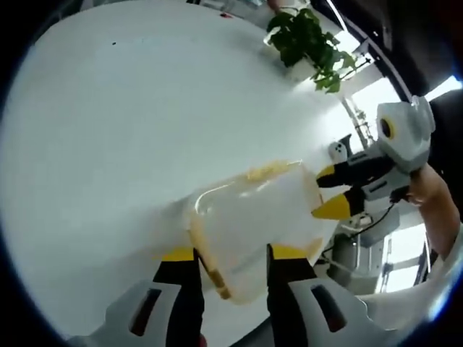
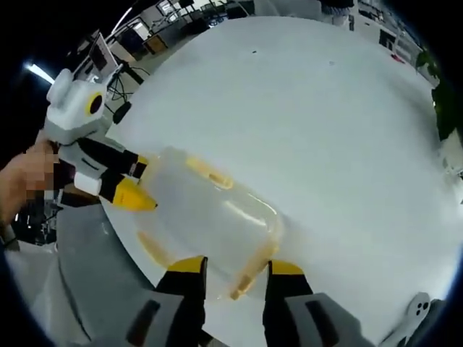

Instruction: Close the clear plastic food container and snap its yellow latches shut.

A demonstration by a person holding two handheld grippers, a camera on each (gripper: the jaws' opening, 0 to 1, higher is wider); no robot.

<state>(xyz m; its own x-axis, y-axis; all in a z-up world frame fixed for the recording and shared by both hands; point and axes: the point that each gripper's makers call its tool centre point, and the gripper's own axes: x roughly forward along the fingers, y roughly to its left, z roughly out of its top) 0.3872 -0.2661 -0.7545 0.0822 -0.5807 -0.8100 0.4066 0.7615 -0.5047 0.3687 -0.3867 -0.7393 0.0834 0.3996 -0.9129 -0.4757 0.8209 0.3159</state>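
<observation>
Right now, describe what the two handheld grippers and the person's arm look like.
Each gripper has black jaws tipped with yellow pads on a light grey body; the left gripper shows red slots on its body. The right gripper, seen in the left gripper view, has pointed yellow tips and a white housing with a yellow ring. A white sleeve covers the person's arm.
</observation>
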